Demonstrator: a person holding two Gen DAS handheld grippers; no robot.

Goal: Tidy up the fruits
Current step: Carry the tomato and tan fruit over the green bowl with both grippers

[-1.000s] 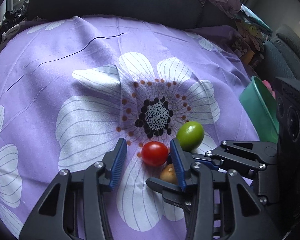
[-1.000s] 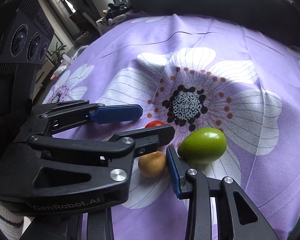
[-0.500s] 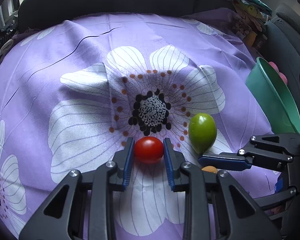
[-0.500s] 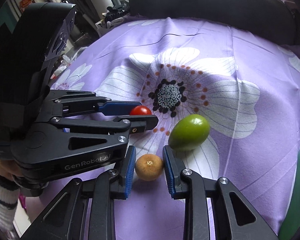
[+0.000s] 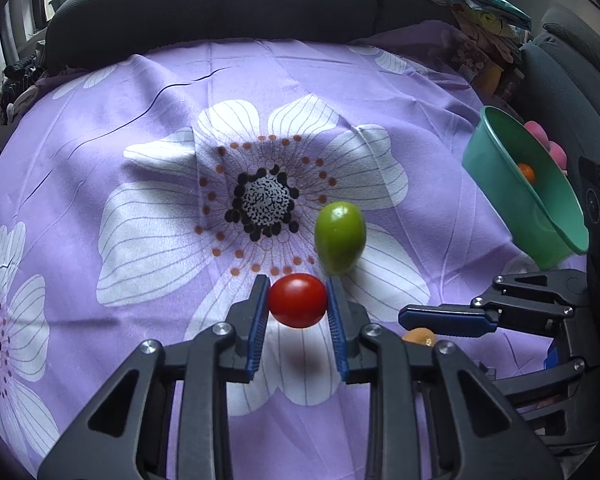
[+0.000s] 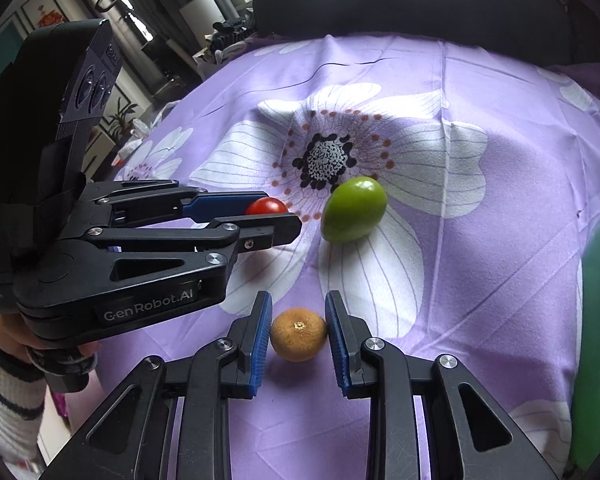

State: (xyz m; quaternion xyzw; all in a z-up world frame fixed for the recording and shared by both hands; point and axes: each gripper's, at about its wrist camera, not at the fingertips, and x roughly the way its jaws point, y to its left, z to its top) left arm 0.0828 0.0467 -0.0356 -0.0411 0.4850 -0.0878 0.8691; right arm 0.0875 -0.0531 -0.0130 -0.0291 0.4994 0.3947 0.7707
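Purple flowered cloth (image 5: 100, 140), left gripper (image 5: 298, 306) clamped on tomato (image 5: 297, 300), right gripper (image 6: 298, 334) clamped on orange (image 6: 298, 334) — green fruit (image 6: 354, 209) loose between, green bowl (image 5: 500, 176) alongside.

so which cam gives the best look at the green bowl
The left wrist view: the green bowl sits at the right edge, tilted, rim and inside visible, a small orange fruit in it. The right wrist view shows only a blurred green strip at its right edge.

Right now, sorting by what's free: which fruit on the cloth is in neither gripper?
The green fruit; it lies alone on the white petal, while tomato and orange fruit are gripped.
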